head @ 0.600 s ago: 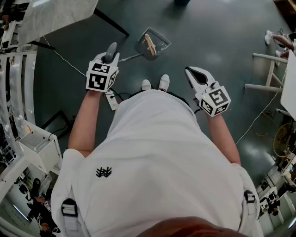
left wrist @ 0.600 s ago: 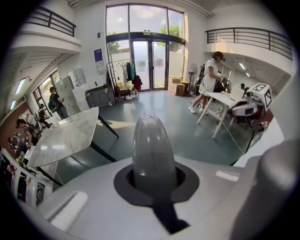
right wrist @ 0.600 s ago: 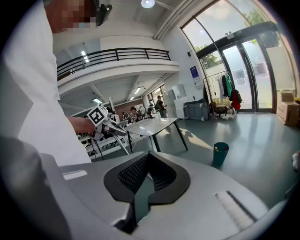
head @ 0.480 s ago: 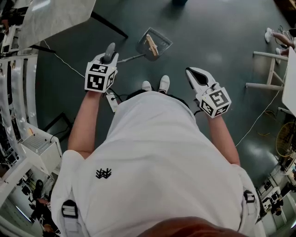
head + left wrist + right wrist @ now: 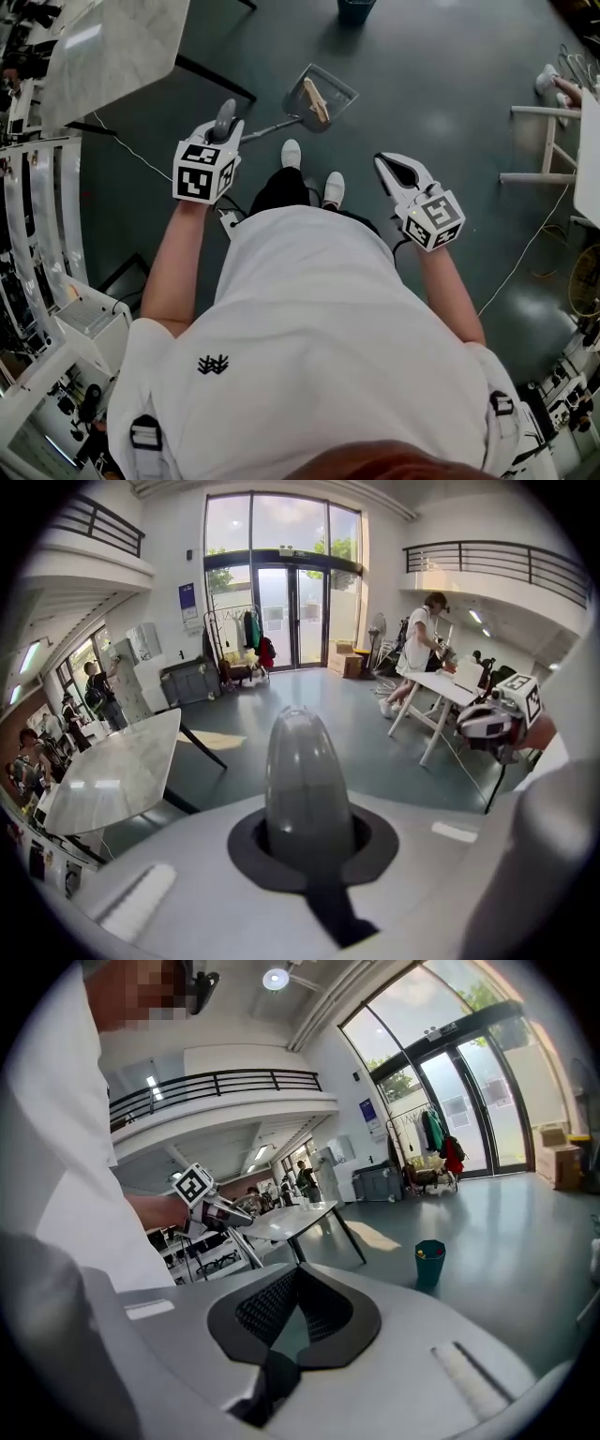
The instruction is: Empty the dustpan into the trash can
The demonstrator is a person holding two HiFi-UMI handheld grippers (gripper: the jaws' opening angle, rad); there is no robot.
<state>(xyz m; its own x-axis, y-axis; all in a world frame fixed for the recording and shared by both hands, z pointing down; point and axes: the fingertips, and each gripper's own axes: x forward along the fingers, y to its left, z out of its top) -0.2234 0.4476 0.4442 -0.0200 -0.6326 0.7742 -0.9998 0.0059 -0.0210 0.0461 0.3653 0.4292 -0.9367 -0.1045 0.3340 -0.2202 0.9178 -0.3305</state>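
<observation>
Room: tall hall with a dark, glossy floor point(image 5: 450, 84); a marble surface point(image 5: 112, 47) on black legs stands off to the person's left.
Person: white shirt point(image 5: 309, 319), both arms out in front, white shoes point(image 5: 292, 153) one ahead of the other.
Left tool point(image 5: 228, 129): closed around the dustpan handle point(image 5: 305, 761). The grey rounded end of the handle sticks up through the jaws in the left gripper view.
Right tool point(image 5: 389, 169): jaws drawn together with nothing between them. It is held out to the person's right, well apart from the left tool.
Right tool, own view: black ribbed pads point(image 5: 272, 1307) meet at the tips, and only floor shows through the hollow behind them.
Dustpan point(image 5: 328, 89): out on its thin shaft just ahead of the shoes, tray open upward. Cannot tell whether it clears the floor.
Contents: one pale wooden piece point(image 5: 314, 98) lying across the tray.
Trash can point(image 5: 355, 9): dark teal, standing on the floor straight ahead and well beyond the dustpan. The right gripper view shows small coloured bits at its rim point(image 5: 430, 1252).
Far end: tall glass doors point(image 5: 281, 611) and a railed balcony point(image 5: 497, 560). Someone stands at a white table point(image 5: 445, 688).
</observation>
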